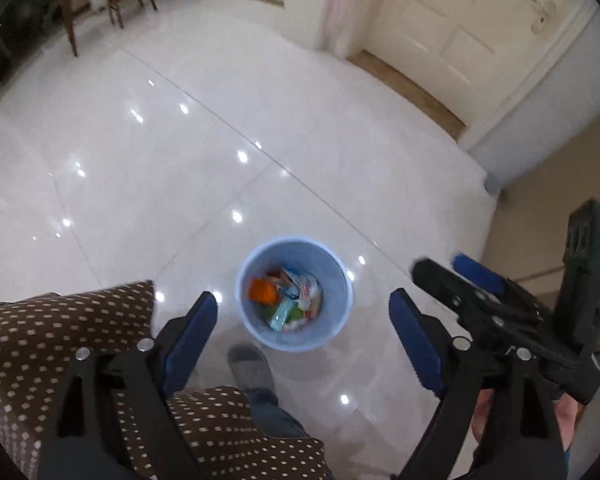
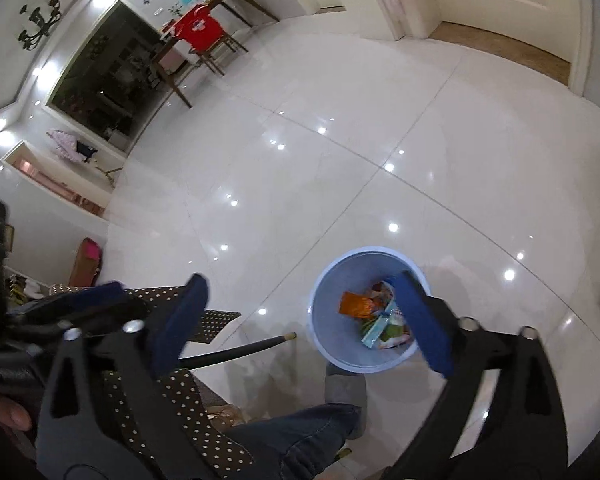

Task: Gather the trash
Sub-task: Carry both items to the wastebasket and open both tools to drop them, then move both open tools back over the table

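Both grippers hang over a pale blue bin (image 1: 294,294) standing on the glossy white floor (image 1: 180,160), just beyond the person's grey slipper (image 1: 250,366). The left gripper (image 1: 304,328) has its jaws spread wide with nothing between them, and the right gripper (image 2: 300,320) is just as released and empty; its right jaw sits in front of the bin's near right rim in its own view. The trash (image 1: 290,298) is already down in the bin: an orange packet (image 2: 354,304) on the left, crinkly white and red wrappers (image 1: 306,286) and a pale blue-green pouch (image 1: 282,316) towards the near side, heaped loosely on each other. All of it looks light, thin and soft, the sort of film that crumples and slides, so I'd say a pinch on a folded edge or a bunched corner would hold better than on a flat glossy face. The bin itself looks like light, stiffish plastic with a smooth wall; if it is to be carried, the rim seems the place to take it, one jaw inside and one outside, and it would probably tip easily on that slick floor. A brown dotted cushion (image 1: 60,332) lies near left, beside the left gripper. No loose litter shows on the floor in either view.
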`<state>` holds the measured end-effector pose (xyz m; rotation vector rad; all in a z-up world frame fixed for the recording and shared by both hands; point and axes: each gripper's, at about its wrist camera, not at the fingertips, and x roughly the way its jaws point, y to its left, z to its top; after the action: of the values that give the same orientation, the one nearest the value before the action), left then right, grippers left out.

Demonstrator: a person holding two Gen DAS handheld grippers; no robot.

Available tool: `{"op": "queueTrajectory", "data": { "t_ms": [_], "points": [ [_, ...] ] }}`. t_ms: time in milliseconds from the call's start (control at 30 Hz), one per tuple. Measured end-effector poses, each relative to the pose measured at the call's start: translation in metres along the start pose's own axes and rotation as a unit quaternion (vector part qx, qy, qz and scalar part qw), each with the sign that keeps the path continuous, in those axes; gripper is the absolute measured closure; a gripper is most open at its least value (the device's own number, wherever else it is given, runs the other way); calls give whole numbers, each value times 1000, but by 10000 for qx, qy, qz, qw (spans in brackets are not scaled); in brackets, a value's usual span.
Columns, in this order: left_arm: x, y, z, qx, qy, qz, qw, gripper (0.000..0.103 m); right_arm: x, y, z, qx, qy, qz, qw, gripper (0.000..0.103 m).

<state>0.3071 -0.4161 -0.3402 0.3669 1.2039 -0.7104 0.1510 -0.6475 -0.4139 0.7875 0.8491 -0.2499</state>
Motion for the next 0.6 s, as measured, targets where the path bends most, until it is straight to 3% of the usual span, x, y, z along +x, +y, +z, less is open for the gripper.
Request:
{"op": "queueTrajectory", "data": {
  "t_ms": [233, 600],
  "points": [
    [-59, 4, -16, -10, -704, 308, 9970, 12, -24, 14, -9, -193, -228, -594, 9978, 6],
    [-167, 9, -56, -22, -1780, 582, 9823, 10, -92, 98, -26, -957, -794, -501, 9910, 6]
  ]
}}
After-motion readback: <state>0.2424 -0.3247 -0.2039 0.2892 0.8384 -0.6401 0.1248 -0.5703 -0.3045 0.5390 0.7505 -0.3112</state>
